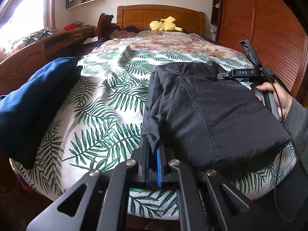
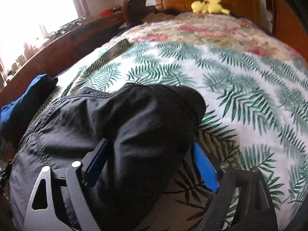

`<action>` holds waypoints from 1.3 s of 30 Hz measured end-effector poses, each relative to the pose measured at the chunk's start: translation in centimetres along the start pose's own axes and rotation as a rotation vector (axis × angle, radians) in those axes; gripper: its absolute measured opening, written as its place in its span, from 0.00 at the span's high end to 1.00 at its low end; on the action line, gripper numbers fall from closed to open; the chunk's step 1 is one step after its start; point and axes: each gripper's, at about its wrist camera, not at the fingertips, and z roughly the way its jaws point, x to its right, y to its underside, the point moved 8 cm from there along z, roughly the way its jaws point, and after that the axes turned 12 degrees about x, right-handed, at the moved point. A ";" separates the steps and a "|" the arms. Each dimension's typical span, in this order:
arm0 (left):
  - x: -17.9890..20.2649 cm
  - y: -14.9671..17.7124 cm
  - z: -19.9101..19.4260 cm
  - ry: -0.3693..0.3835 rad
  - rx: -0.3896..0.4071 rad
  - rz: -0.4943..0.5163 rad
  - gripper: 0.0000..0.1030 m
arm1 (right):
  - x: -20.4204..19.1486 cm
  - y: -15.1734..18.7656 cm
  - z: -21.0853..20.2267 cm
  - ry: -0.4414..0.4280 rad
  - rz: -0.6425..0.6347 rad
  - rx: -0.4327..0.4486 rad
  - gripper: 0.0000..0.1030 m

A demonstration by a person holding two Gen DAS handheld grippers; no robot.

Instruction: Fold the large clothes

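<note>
A black garment (image 1: pixel 207 107) lies partly folded on the leaf-print bedspread (image 1: pixel 107 100). My left gripper (image 1: pixel 153 144) is shut on the garment's near left edge. In the right wrist view my right gripper (image 2: pixel 150 148) is open, its blue pads (image 2: pixel 205 167) standing wide on either side of a thick fold of the black garment (image 2: pixel 119 123). The right gripper also shows in the left wrist view (image 1: pixel 240 73), held by a hand at the garment's far right side.
A folded dark blue garment (image 1: pixel 32 100) lies at the bed's left edge. A yellow plush toy (image 1: pixel 165 25) sits by the wooden headboard (image 1: pixel 159 14). A wooden desk (image 1: pixel 38 44) runs along the left; a wooden wardrobe (image 1: pixel 269 28) stands on the right.
</note>
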 end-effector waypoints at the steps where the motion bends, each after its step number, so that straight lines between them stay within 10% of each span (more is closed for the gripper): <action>1: 0.0 0.0 0.0 0.002 -0.002 -0.002 0.95 | 0.1 0.1 0.3 -0.020 0.018 -0.009 0.14; 31: -0.8 4.2 0.4 0.016 -0.131 -0.022 0.65 | 0.2 1.9 2.5 -0.118 0.132 -0.054 0.11; 39: 0.0 3.0 -0.7 0.062 -0.024 0.042 0.93 | -0.8 0.3 -0.2 -0.189 0.089 0.052 0.62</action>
